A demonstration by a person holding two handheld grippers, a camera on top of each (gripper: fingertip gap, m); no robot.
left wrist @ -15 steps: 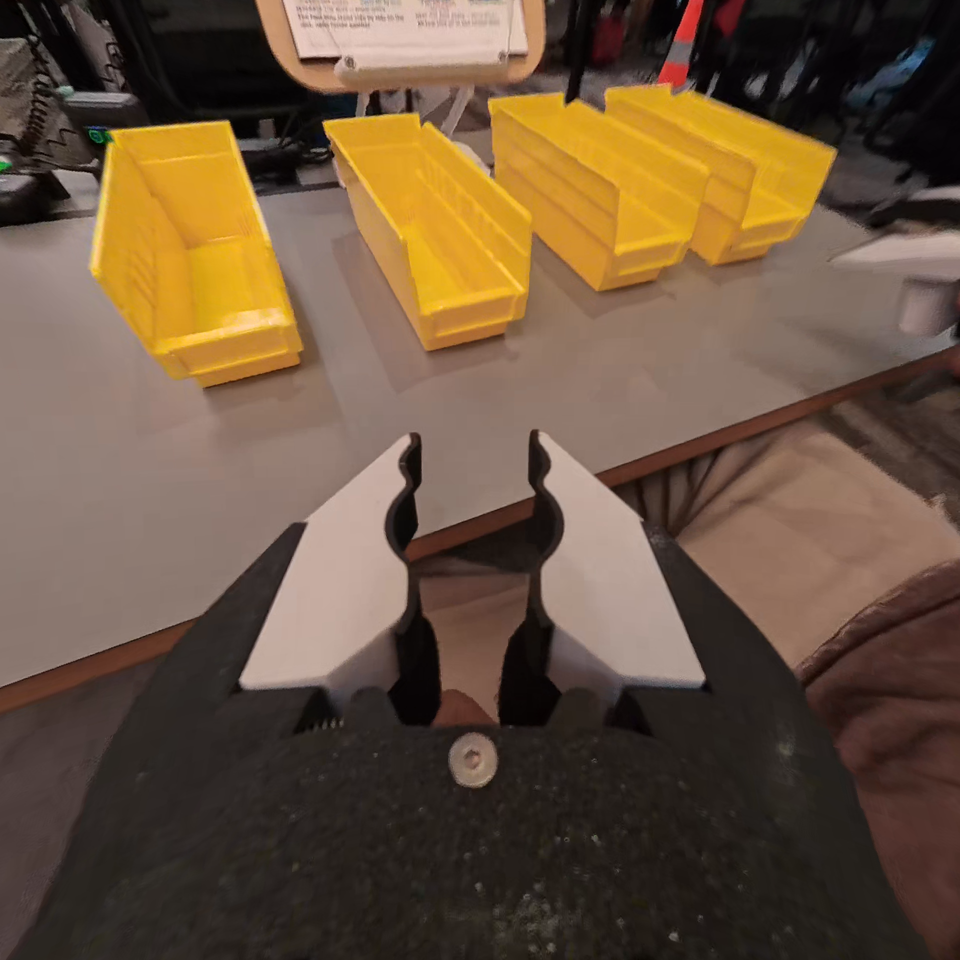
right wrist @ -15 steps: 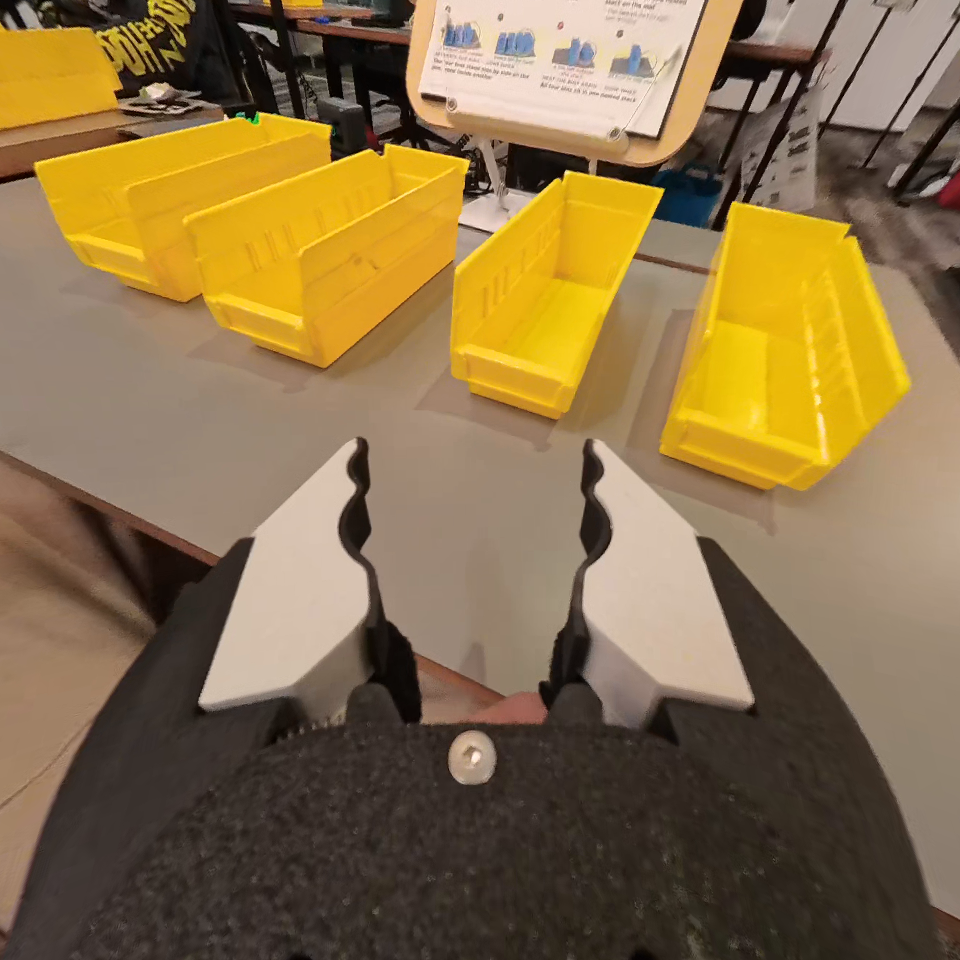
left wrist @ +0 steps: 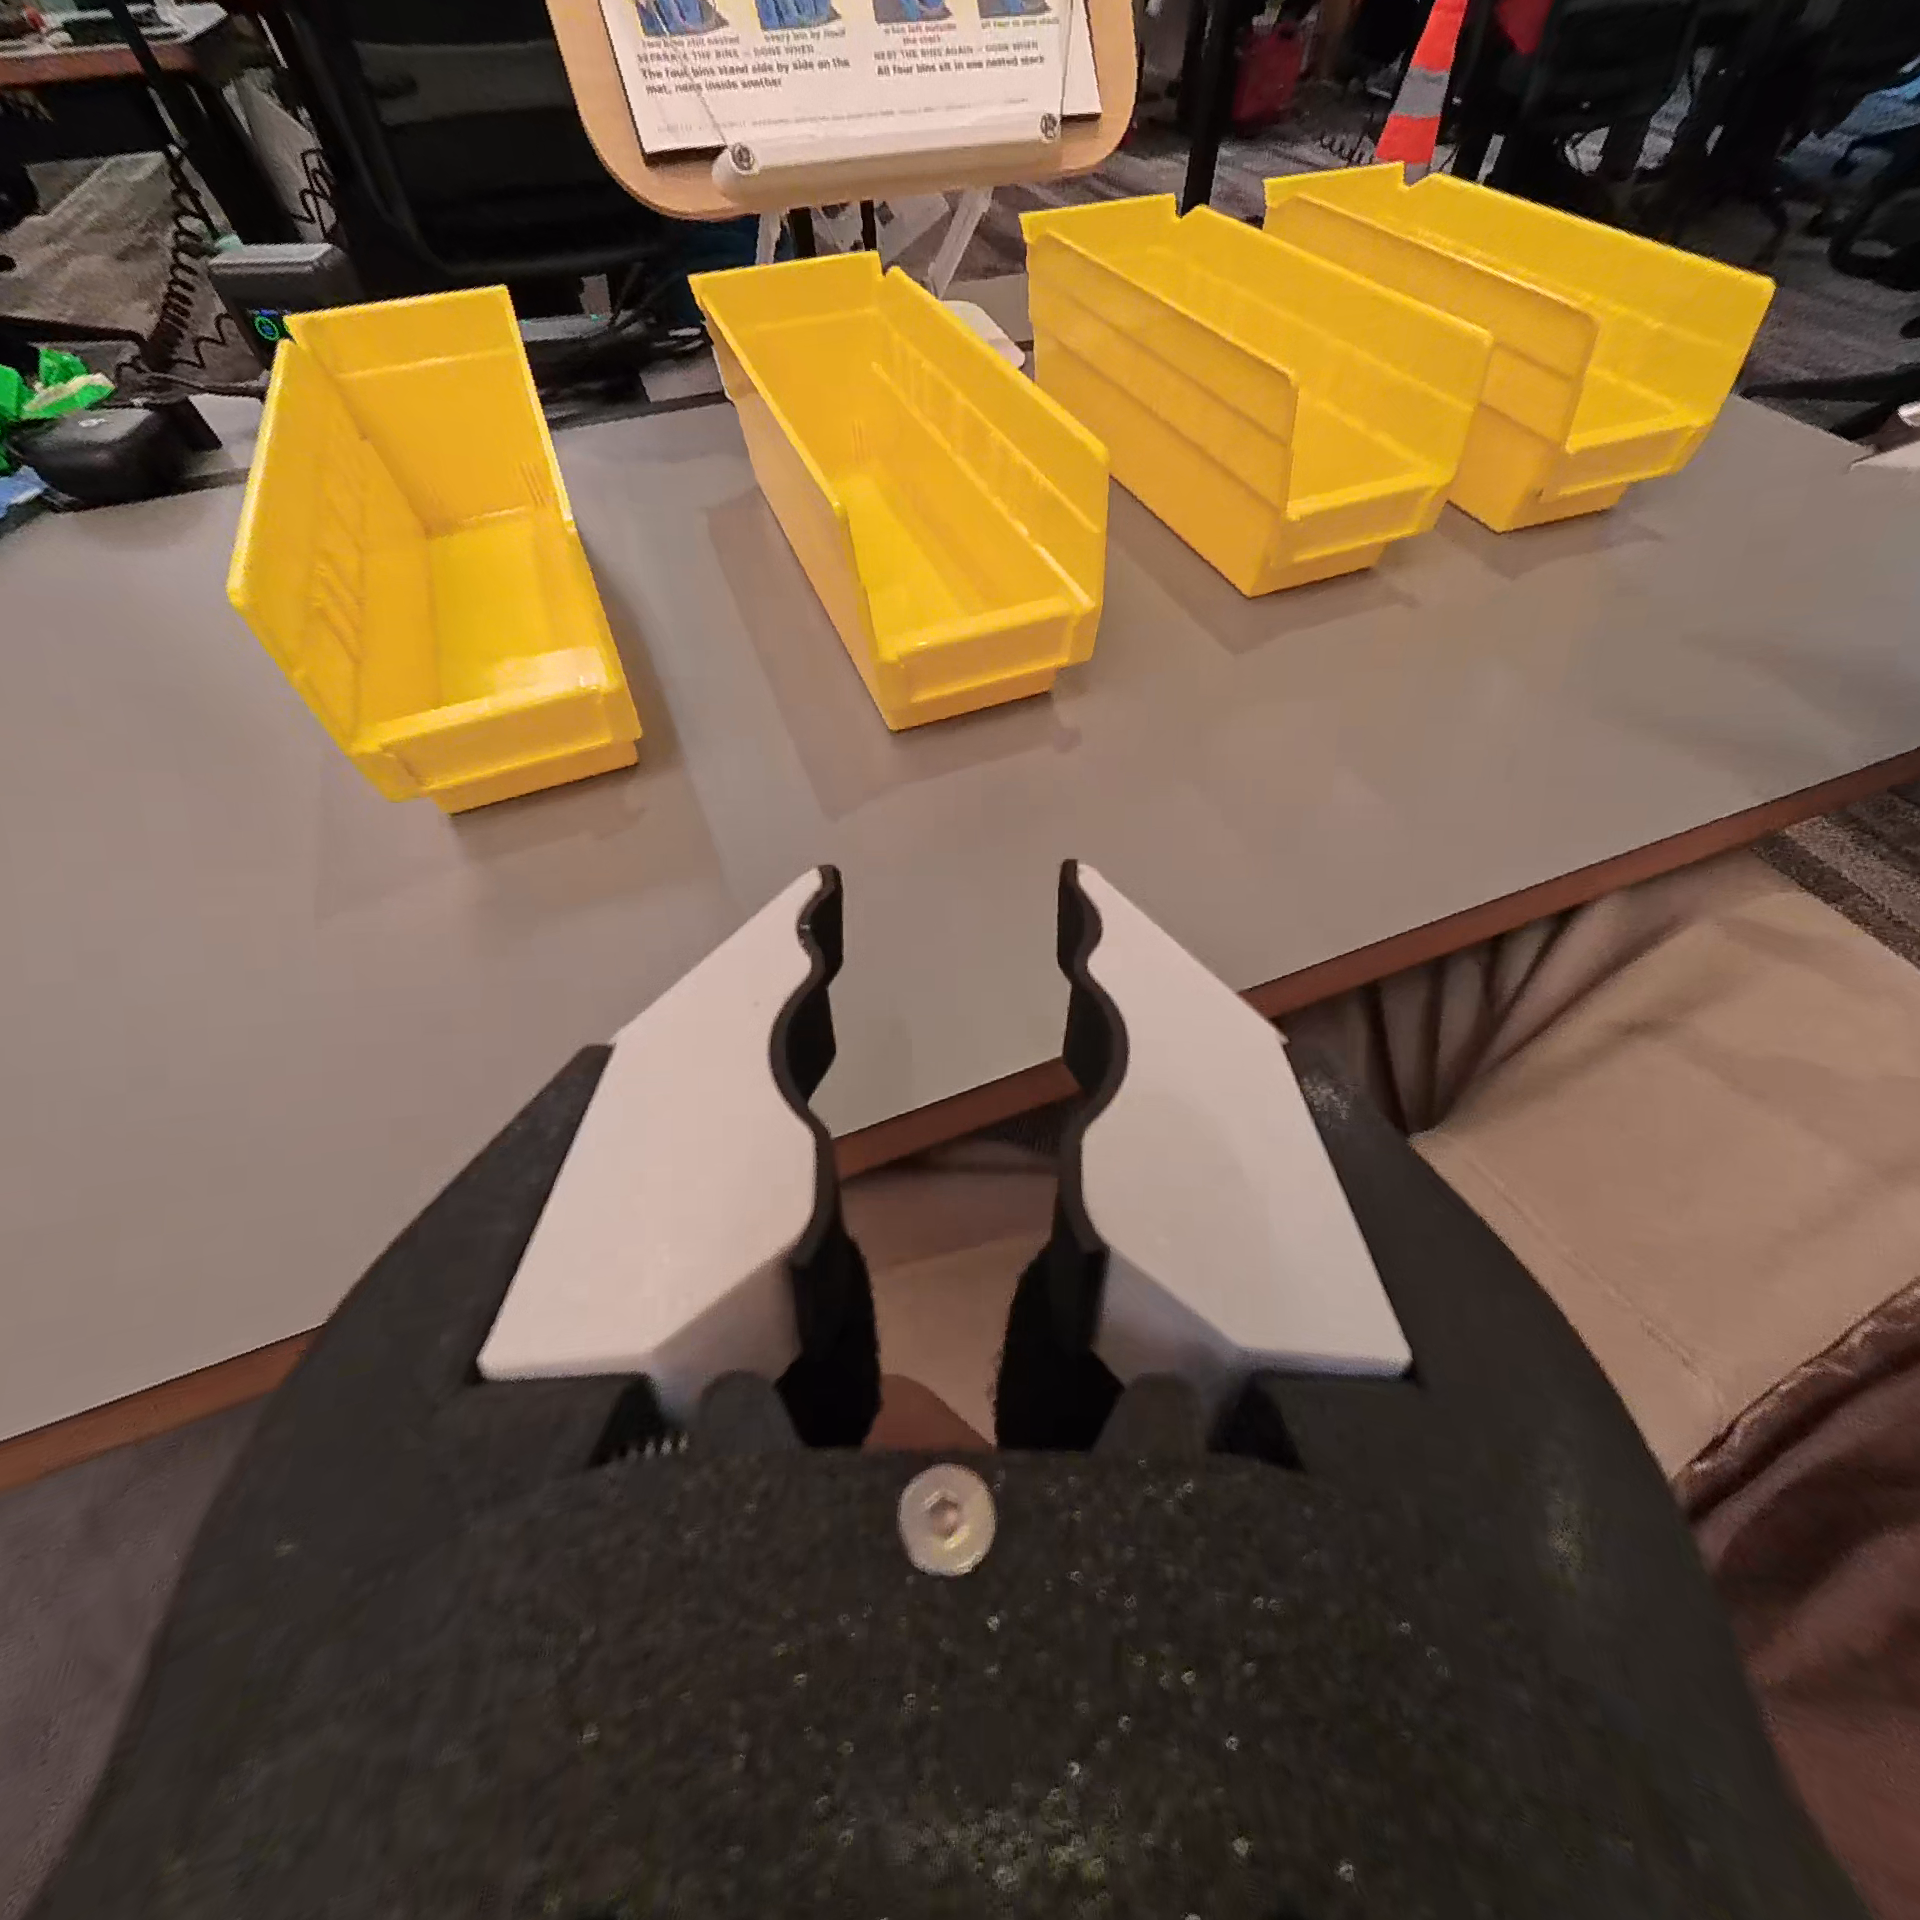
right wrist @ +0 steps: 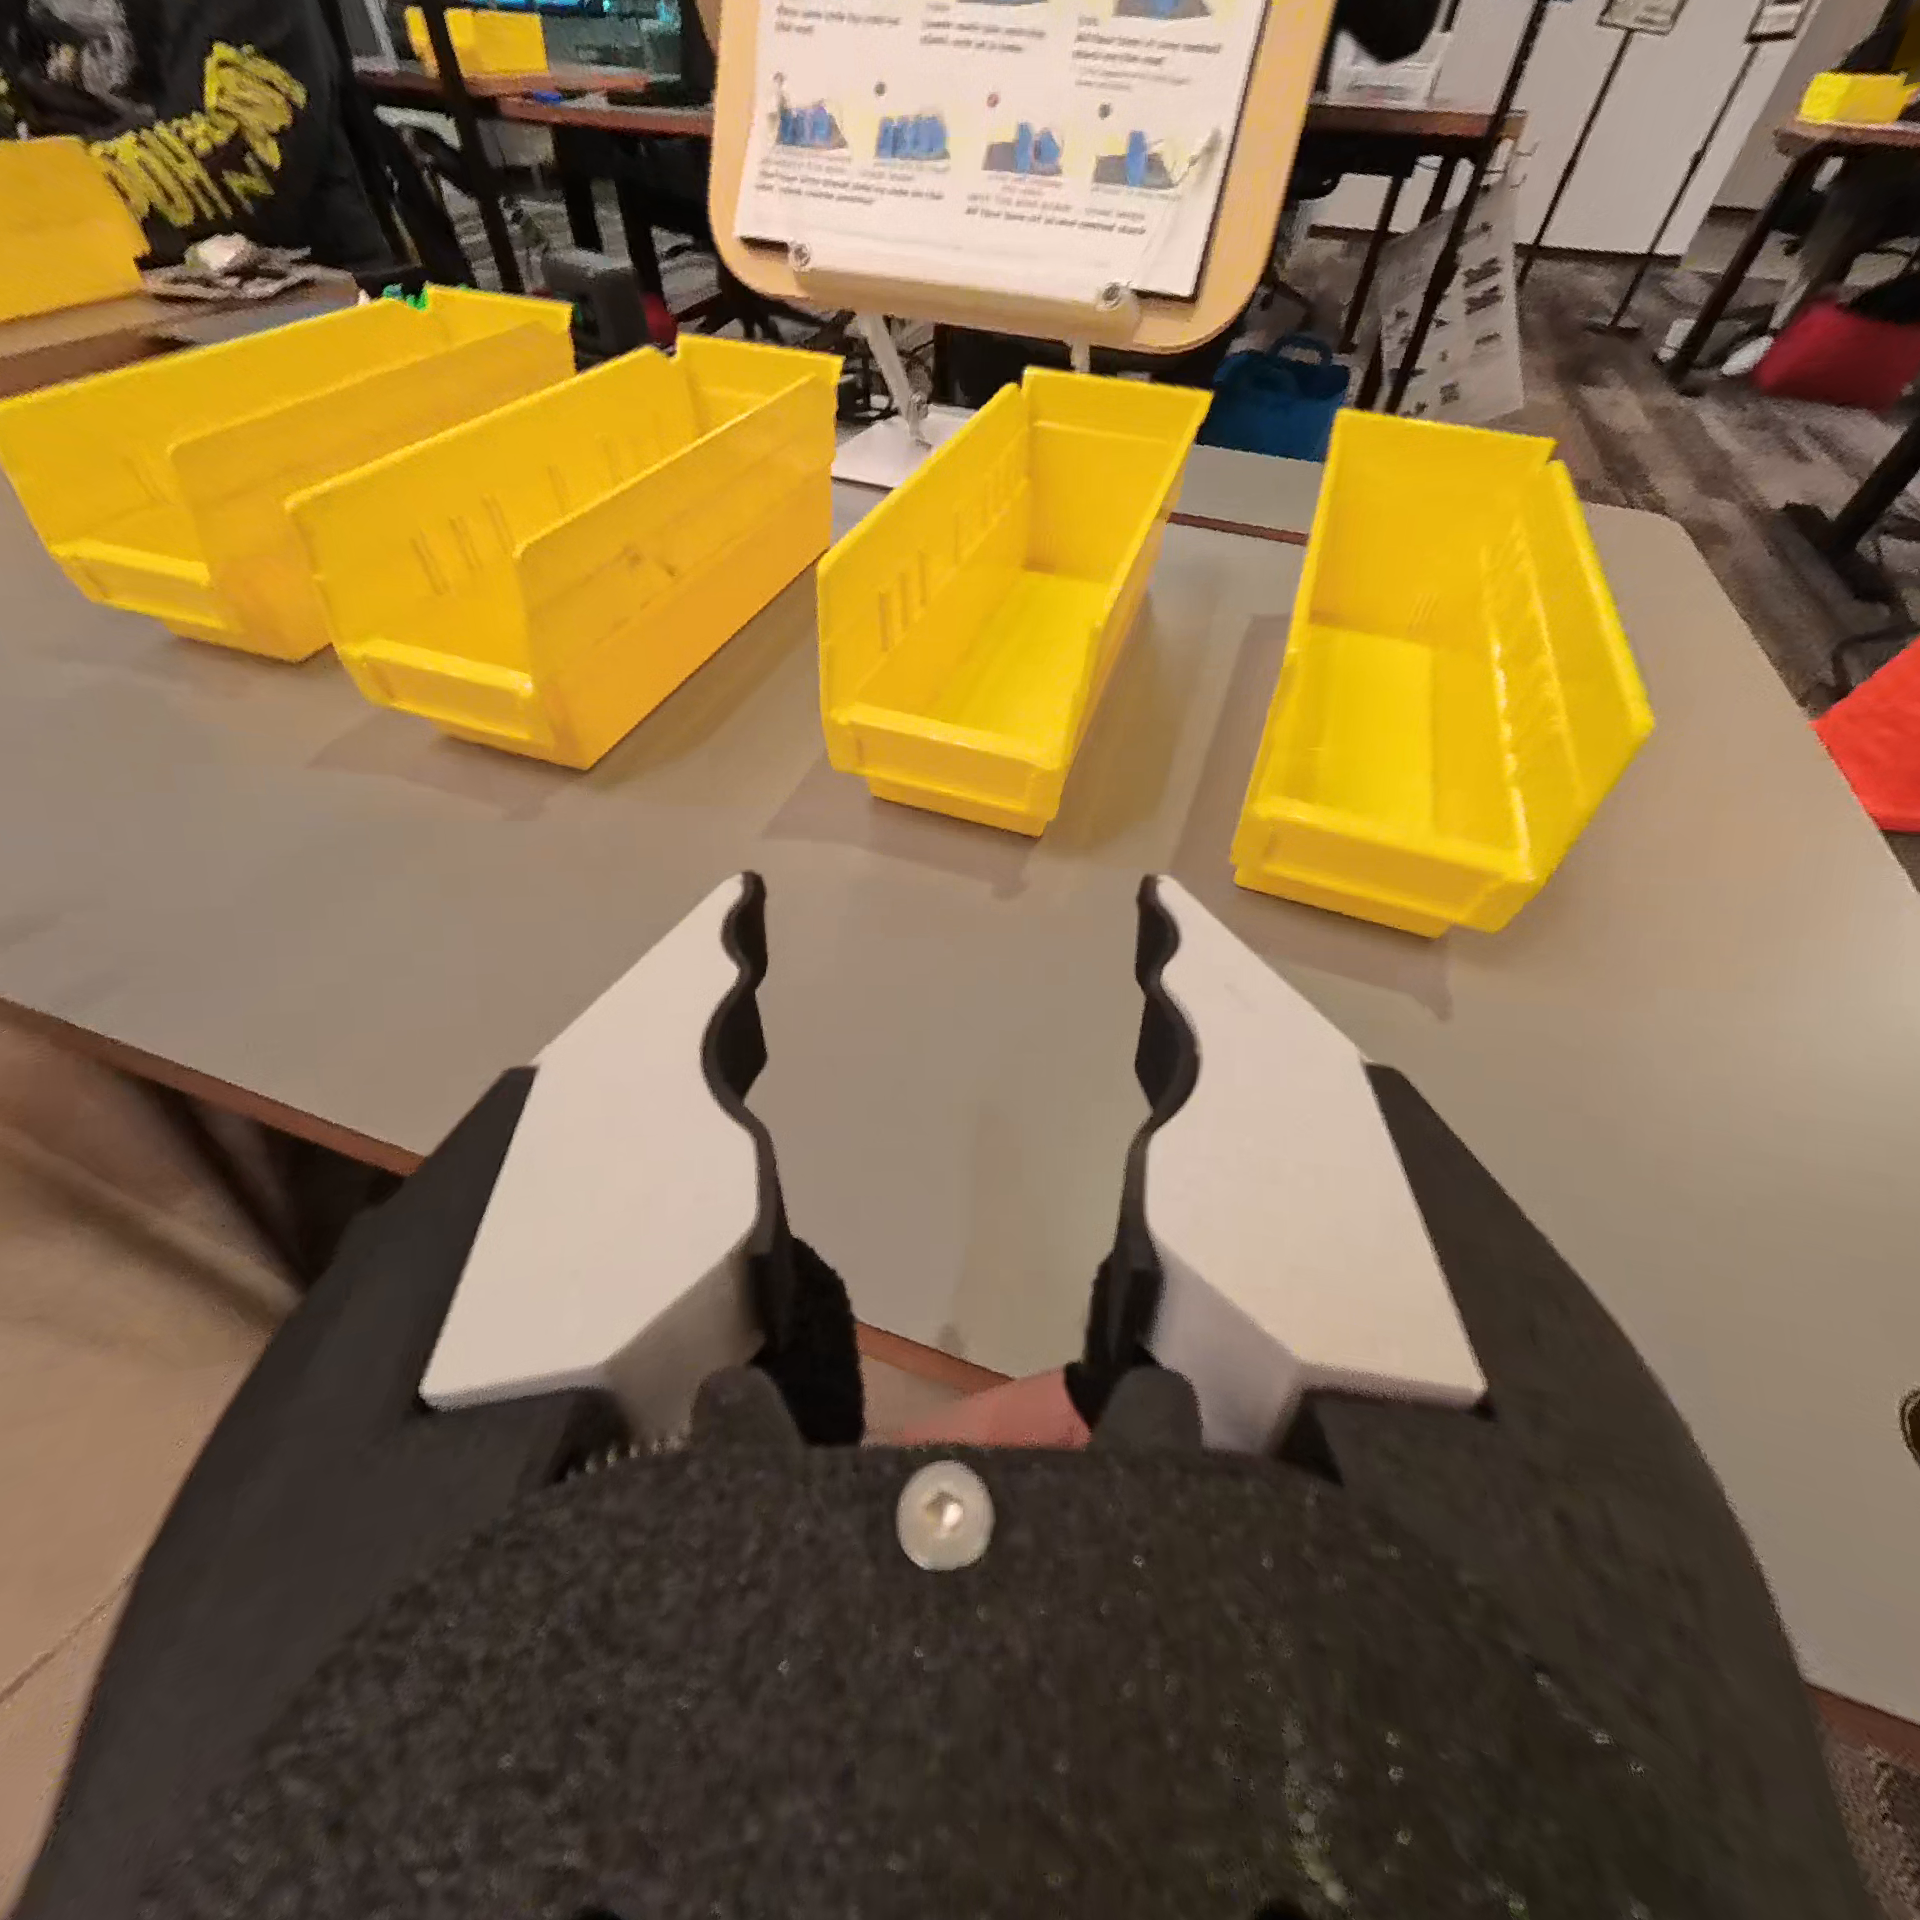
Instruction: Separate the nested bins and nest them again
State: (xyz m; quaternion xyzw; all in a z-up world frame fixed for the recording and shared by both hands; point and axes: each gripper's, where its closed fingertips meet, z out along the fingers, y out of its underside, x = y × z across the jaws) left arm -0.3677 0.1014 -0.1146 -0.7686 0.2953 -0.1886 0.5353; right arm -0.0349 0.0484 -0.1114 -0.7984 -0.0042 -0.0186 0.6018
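Left gripper [left wrist: 945,883]: released, jaws parted by a moderate gap, nothing between them; tips hang over the near edge of the surface, touching nothing.
Right gripper [right wrist: 951,894]: released, jaws spread wider than the left's, holding nothing; hangs above the surface, clear of every bin.
Surface [left wrist: 208,935]: grey top with a brown edge; near edge runs under both grippers.
Bins, left wrist view: four yellow bins in a row at 12 o'clock, none nested. First bin [left wrist: 416,561] at 11 o'clock, second bin [left wrist: 914,499] at 12, both standing apart with open space around them. Third bin [left wrist: 1247,395] and fourth bin [left wrist: 1538,343] at 1 o'clock, just beside each other; cannot tell whether their walls touch.
Bins, right wrist view: same row seen from the other side; one pair close together at 10 to 11 o'clock, one bin at 12, one at 1.
Sign board [left wrist: 862,94]: wood-rimmed board with a printed sheet, behind the row at 12 o'clock.
Person: tan trousers [left wrist: 1662,1143] below the surface edge at 3 o'clock in the left wrist view.
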